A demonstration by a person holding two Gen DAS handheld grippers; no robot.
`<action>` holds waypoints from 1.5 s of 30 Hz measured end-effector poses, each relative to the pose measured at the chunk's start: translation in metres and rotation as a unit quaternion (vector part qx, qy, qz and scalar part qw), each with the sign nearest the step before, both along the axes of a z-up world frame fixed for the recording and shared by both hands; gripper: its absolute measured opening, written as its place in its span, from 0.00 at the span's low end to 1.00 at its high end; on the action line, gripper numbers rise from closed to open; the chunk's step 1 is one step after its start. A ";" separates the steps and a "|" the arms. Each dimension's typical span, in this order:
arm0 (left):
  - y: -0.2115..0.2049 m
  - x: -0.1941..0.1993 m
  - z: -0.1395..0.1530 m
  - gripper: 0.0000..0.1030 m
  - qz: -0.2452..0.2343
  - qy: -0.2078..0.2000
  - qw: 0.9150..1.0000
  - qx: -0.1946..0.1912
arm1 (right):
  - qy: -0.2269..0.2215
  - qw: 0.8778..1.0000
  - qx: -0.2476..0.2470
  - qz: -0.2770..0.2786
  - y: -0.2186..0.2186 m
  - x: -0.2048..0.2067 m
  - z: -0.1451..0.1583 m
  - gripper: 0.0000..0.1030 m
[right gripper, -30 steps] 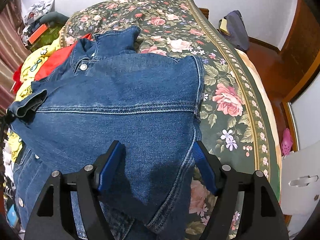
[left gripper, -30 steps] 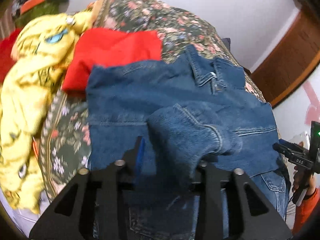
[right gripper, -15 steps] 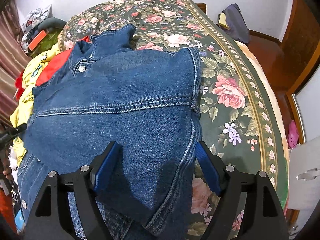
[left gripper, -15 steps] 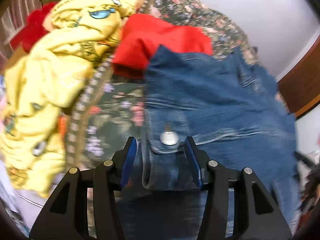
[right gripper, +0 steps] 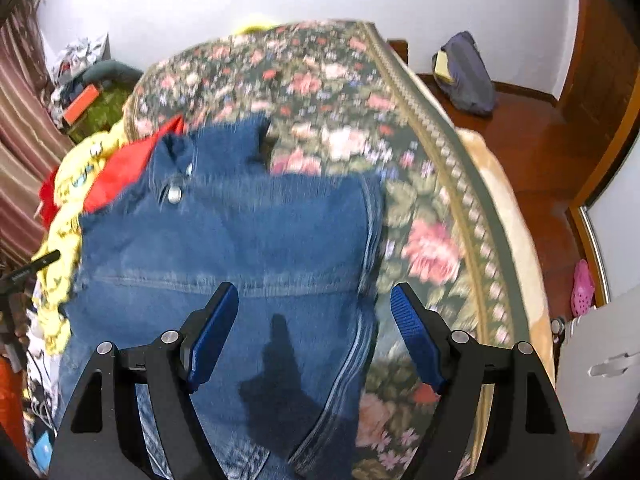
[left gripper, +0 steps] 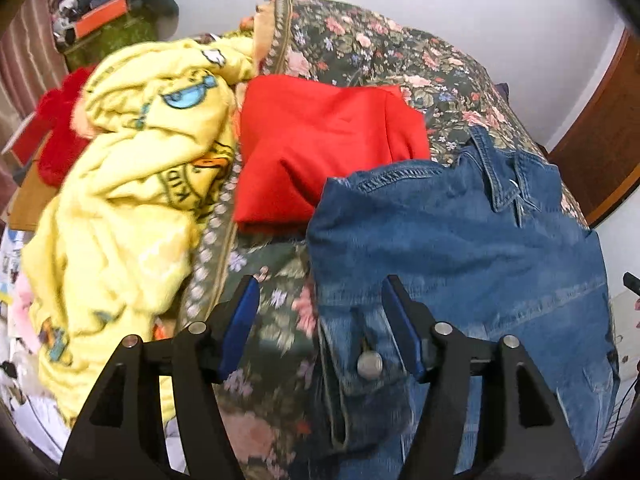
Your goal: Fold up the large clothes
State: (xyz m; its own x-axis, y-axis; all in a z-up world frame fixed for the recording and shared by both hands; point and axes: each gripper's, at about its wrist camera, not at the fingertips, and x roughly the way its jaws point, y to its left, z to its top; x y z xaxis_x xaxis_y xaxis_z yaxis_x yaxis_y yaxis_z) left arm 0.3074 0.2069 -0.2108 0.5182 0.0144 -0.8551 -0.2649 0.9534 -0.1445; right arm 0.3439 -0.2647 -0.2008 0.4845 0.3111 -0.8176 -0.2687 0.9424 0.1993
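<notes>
A crumpled, fleecy yellow blanket (left gripper: 120, 208) lies at nine o'clock, a smooth folded red garment (left gripper: 320, 148) at twelve, and the stiff, stitched denim jacket (left gripper: 460, 240) at three, flat on the floral bed (left gripper: 380, 52). The left hand-held gripper (left gripper: 318, 300) is opening, its buttoned cuff (left gripper: 368, 364) loose between the blue pads. The right hand-held gripper (right gripper: 314, 304) stands spread above the denim.

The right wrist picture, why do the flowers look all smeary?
Right wrist view: motion blur smears the floral bedspread and denim jacket; a dark gripper shadow falls on the denim. Left wrist view: the yellow blanket blurs too; fisheye bends the edges.
</notes>
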 end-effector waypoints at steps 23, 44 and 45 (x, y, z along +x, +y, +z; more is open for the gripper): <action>-0.013 0.066 -0.029 0.09 -0.043 -0.002 0.999 0.000 | 0.009 1.000 -0.003 0.023 0.020 0.063 -0.047 0.14; -0.048 0.091 0.117 0.07 -0.061 -0.151 0.982 0.100 | -0.150 0.987 -0.016 0.057 0.054 0.087 0.069 0.07; -0.045 0.097 0.114 0.07 -0.056 -0.148 0.982 0.103 | -0.151 0.987 -0.021 0.058 0.058 0.095 0.069 0.07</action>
State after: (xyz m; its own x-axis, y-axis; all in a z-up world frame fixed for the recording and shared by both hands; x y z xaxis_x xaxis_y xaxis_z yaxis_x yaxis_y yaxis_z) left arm 0.4045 0.1616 -0.0965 0.7522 0.0991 -0.6514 -0.1311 0.9914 -0.0006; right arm 0.4385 -0.2065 -0.1318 0.6713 0.3482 -0.6543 -0.4165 0.9074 0.0556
